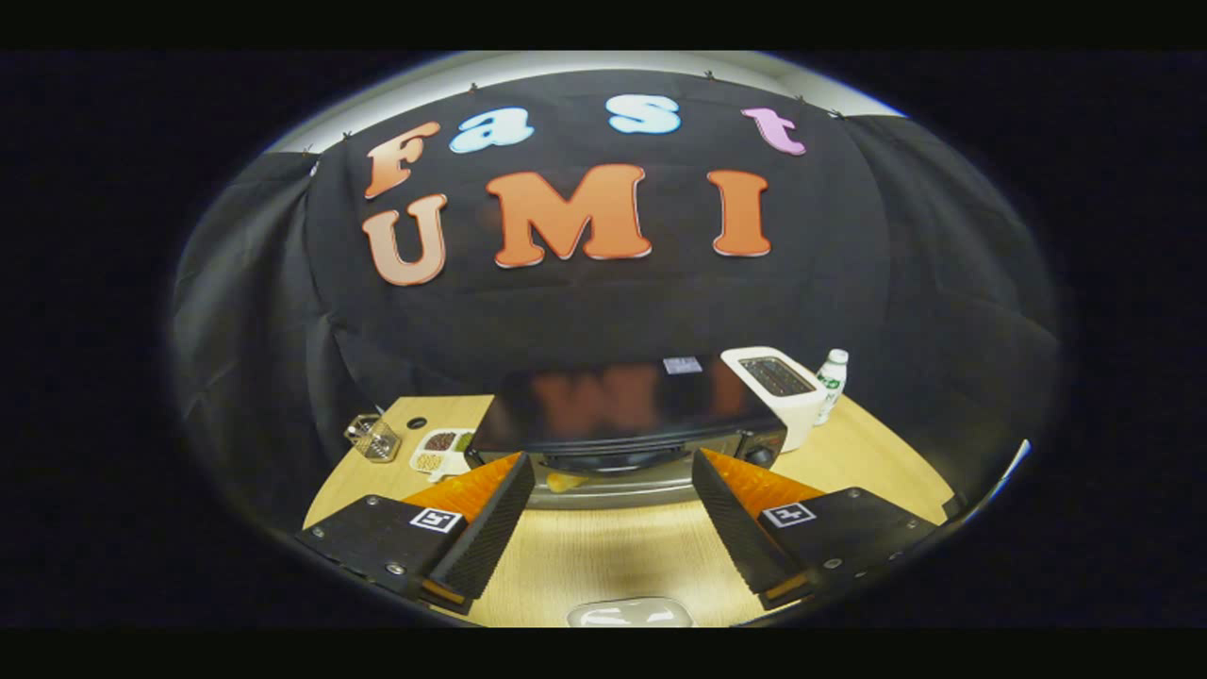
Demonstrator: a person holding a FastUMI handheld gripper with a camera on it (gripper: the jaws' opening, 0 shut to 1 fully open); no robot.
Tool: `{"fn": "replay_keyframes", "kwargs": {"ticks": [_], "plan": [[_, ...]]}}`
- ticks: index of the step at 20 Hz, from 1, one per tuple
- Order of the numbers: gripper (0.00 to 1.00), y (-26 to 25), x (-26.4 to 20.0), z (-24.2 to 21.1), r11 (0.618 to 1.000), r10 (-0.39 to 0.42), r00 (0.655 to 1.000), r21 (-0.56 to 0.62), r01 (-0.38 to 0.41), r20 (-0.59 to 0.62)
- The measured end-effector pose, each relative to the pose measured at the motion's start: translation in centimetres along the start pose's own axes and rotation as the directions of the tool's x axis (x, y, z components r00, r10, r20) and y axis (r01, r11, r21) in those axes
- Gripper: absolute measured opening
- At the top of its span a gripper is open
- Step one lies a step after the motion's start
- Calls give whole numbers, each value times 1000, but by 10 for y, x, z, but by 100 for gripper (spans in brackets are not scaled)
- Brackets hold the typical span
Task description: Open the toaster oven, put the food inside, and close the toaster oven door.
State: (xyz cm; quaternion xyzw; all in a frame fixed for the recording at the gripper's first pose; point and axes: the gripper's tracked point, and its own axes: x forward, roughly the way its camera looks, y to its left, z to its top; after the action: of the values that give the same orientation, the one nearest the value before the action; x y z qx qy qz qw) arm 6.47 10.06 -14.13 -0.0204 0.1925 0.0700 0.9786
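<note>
We see a dim booth, the dark cloth soaking up most light. The wooden table [603, 556] is the brightest area, lit from above, with a soft shadow between the spread fingers of the gripper [613, 514]. The glossy top of the toaster oven [627, 415] carries blurred reflections. Fisheye distortion bends the edges, where sharpness falls off and brightness fades.

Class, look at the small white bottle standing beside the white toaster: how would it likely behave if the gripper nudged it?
The bottle is tall and narrow, so it would probably tip. Lying down, its round body might roll.
</note>
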Motion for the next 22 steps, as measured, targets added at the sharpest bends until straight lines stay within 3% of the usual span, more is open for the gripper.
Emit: {"fn": "replay_keyframes", "kwargs": {"ticks": [10, 22], "plan": [[99, 4, -66, 84, 1000, -2, 986, 24, -2, 168], [99, -21, -78, 81, 998, -58, 978, 21, 55, 199]]}}
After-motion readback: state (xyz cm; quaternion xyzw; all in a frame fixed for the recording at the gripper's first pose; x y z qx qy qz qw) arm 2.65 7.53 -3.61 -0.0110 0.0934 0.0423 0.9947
